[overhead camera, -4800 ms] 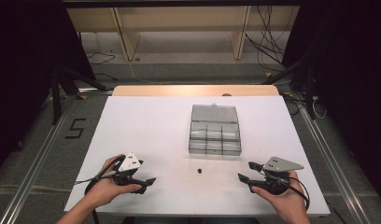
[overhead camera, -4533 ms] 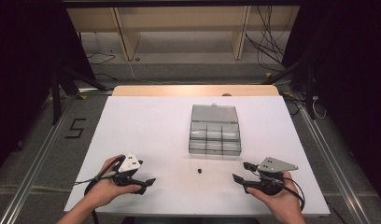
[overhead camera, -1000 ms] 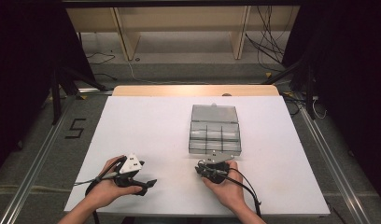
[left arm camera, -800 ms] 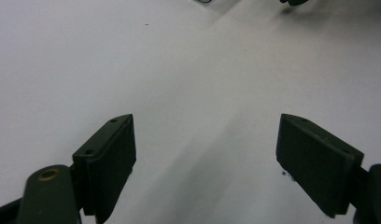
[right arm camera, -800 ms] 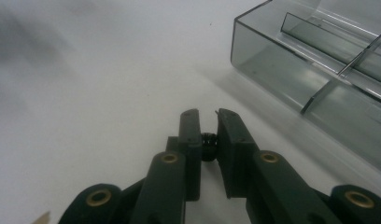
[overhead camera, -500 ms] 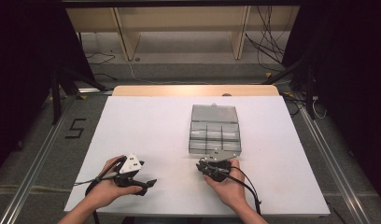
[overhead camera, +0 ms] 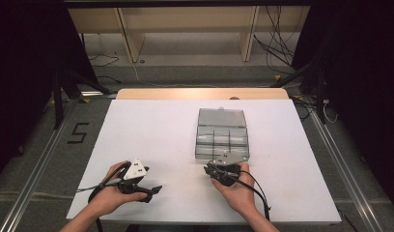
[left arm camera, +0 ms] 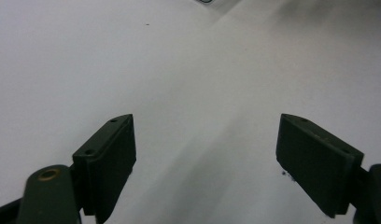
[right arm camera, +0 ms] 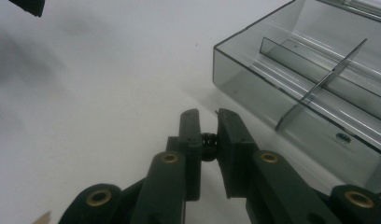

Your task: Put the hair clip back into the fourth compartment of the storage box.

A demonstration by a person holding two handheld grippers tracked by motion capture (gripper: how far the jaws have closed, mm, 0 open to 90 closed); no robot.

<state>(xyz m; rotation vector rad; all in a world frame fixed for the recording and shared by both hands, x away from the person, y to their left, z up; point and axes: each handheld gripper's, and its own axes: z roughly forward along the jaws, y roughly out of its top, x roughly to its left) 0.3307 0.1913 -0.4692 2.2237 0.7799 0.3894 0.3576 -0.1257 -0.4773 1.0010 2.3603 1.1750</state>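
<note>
Right hand-held gripper (right arm camera: pixel 208 122): I see its jaws clenched on a small black part (right arm camera: pixel 208 141), pinched between the pads a little behind the tips.
Small black part: dark and rounded, held just above the white bench (overhead camera: pixel 161 125); I cannot make out more of its shape.
Right hand-held gripper, high view (overhead camera: pixel 219 170): near the front edge of the bench, just in front of the organiser box (overhead camera: pixel 222 134), with my hand wrapped around its body and the cable trailing back toward me.
Organiser box: clear grey plastic, lid open and lying flat on the far side, thin dividers splitting it into compartments; in the right gripper view (right arm camera: pixel 314 79) its near corner sits just to the right of the jaw tips, apart from them.
One compartment: something small lies on its floor (right arm camera: pixel 342 137), too small to tell what.
Left hand-held gripper (left arm camera: pixel 205 154): released, jaws spread wide with bare bench between them.
Left hand-held gripper, high view (overhead camera: pixel 146 190): front-left of the bench, well apart from the box.
</note>
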